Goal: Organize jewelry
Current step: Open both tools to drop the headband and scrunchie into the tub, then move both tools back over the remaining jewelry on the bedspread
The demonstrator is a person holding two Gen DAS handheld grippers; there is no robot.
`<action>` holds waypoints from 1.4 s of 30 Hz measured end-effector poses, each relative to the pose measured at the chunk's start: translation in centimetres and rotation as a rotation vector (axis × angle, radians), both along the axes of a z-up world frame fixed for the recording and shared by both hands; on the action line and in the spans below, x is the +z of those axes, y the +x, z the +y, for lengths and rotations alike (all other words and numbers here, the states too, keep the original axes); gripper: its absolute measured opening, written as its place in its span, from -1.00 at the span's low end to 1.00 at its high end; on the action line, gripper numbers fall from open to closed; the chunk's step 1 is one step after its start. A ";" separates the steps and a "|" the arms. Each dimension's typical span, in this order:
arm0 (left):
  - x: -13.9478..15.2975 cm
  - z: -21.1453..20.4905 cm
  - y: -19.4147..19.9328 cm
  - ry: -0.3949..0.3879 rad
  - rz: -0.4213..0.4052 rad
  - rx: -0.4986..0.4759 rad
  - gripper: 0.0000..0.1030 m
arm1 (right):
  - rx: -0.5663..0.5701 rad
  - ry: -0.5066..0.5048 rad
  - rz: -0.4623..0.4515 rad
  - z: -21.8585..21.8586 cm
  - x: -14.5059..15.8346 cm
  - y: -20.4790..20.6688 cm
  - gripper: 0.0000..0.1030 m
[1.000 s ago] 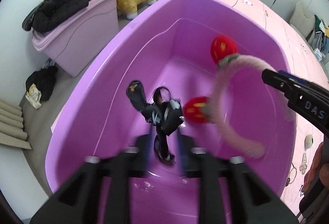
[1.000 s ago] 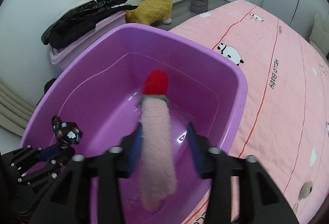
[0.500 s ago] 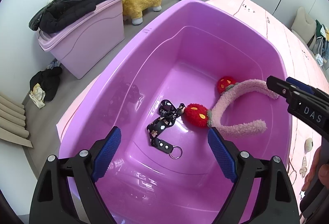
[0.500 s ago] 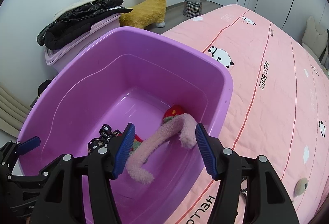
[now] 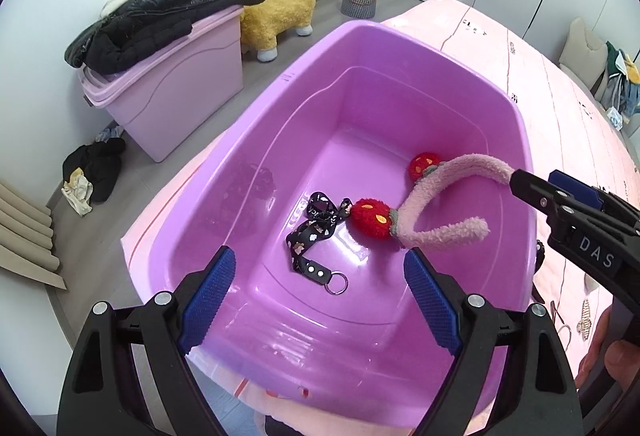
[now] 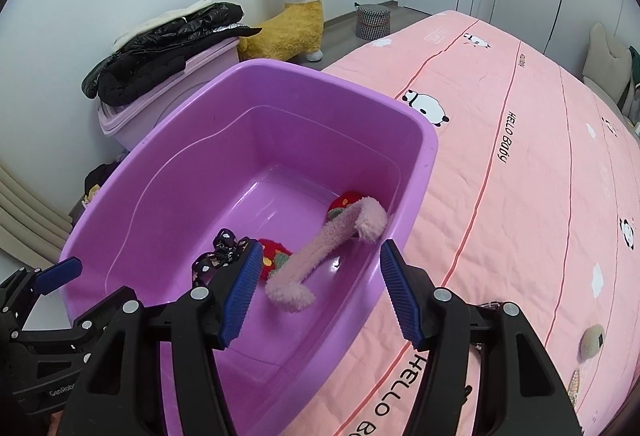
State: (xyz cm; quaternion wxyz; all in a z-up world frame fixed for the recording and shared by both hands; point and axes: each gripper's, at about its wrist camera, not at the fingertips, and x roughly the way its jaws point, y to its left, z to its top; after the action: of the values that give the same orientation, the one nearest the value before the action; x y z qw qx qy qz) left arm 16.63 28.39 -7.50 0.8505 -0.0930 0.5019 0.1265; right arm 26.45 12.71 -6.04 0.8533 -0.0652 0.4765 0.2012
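A purple plastic tub [image 5: 280, 108] [image 6: 168, 164] sits on the pink bed. Inside lie a fuzzy pink headband with two red strawberry pompoms [image 5: 444, 196] [image 6: 324, 244] and a black patterned strap with a metal ring [image 5: 316, 236] [image 6: 218, 254]. My left gripper [image 5: 320, 296] is open and empty above the tub's near end. My right gripper [image 6: 318, 288] is open and empty above the tub's bed-side rim; it also shows at the right of the left wrist view [image 5: 568, 212]. Small jewelry pieces [image 5: 586, 320] [image 6: 574, 380] lie on the bed.
The pink panda bedspread [image 6: 520, 164] stretches right. On the floor stand a lilac storage box [image 5: 180, 84] with black jackets [image 5: 156, 20] on it, a yellow alpaca plush [image 5: 284, 8] and a checked basket [image 5: 360, 0]. A beige round thing [image 6: 592, 342] lies on the bed.
Both grippers opened: the strap and the headband dropped into the tub and now lie on its floor. Both grippers have since pulled back and up from the tub.
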 end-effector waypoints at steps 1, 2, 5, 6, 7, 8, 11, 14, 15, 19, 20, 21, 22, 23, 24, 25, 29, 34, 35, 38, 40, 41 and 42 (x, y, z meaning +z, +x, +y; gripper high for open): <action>0.2 -0.1 -0.3 0.004 -0.005 0.001 0.64 | -0.002 0.005 -0.004 -0.3 0.3 -0.4 0.14; 0.5 -0.3 -0.7 0.008 -0.010 0.001 0.64 | -0.004 0.013 -0.009 -0.6 0.6 -0.8 0.14; 1.2 -1.0 -1.6 0.019 -0.022 -0.006 0.64 | -0.013 0.031 -0.022 -1.6 1.5 -2.2 0.14; 1.5 -1.2 -1.9 0.022 -0.025 -0.009 0.64 | -0.016 0.039 -0.026 -2.0 1.8 -2.8 0.14; 1.8 -1.6 -2.3 0.026 -0.032 -0.014 0.64 | -0.018 0.048 -0.032 -2.5 2.1 -3.4 0.14; 2.1 -2.0 -2.6 0.029 -0.038 -0.019 0.64 | -0.021 0.054 -0.038 -2.9 2.5 -4.0 0.14; 3.1 -3.1 -3.6 0.040 -0.059 -0.035 0.64 | -0.034 0.076 -0.064 -4.6 3.4 -6.1 0.19; 4.1 -4.6 -4.6 0.057 -0.082 -0.058 0.64 | -0.065 0.105 -0.078 -6.8 4.1 -8.1 0.22; 4.5 -5.2 -5.0 0.057 -0.093 -0.066 0.64 | -0.077 0.113 -0.081 -7.6 4.3 -8.8 0.22; 5.4 -7.8 -6.3 0.098 -0.126 -0.104 0.66 | -0.114 0.129 -0.109 -10.5 4.9 -11.4 0.22; 5.5 -8.4 -6.6 0.098 -0.128 -0.119 0.67 | -0.124 0.131 -0.117 -11.1 5.0 -12.0 0.22; 5.5 -8.9 -6.9 0.094 -0.129 -0.131 0.67 | -0.133 0.132 -0.123 -11.9 5.1 -12.7 0.23; 5.6 -9.6 -7.2 0.090 -0.128 -0.145 0.67 | -0.142 0.134 -0.129 -12.6 5.1 -13.4 0.23; 5.6 -10.2 -7.5 0.089 -0.127 -0.156 0.67 | -0.152 0.137 -0.132 -13.5 5.1 -14.2 0.24; 5.5 -10.7 -7.8 0.085 -0.126 -0.167 0.67 | -0.164 0.143 -0.133 -14.4 5.1 -15.0 0.24; 5.5 -11.3 -8.2 0.079 -0.123 -0.181 0.67 | -0.178 0.149 -0.130 -15.3 5.0 -15.8 0.24; 5.0 -13.8 -9.4 0.062 -0.116 -0.239 0.67 | -0.243 0.148 -0.129 -19.2 4.5 -19.3 0.24; 4.2 -17.6 -11.2 0.065 -0.130 -0.302 0.72 | -0.339 0.122 -0.121 -24.4 3.0 -23.9 0.24; 3.9 -18.3 -11.6 0.064 -0.133 -0.312 0.74 | -0.360 0.118 -0.117 -25.4 2.7 -24.7 0.24; 3.0 -19.9 -12.5 0.054 -0.137 -0.338 0.80 | -0.427 0.118 -0.109 -28.4 1.6 -27.0 0.24; 2.1 -21.2 -13.0 0.052 -0.135 -0.355 0.83 | -0.469 0.110 -0.106 -30.1 0.7 -28.3 0.26; 1.6 -21.8 -13.1 0.052 -0.130 -0.360 0.83 | -0.489 0.104 -0.104 -31.0 0.3 -28.9 0.32; 1.0 -22.4 -13.3 0.051 -0.126 -0.367 0.84 | -0.509 0.099 -0.104 -31.8 -0.2 -29.4 0.33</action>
State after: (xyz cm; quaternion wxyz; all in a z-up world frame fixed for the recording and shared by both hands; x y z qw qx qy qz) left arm 3.32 5.97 -6.47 0.8913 0.0142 0.4526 -0.0241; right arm -2.99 -19.14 -6.22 0.9019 0.0886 0.4229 -0.0007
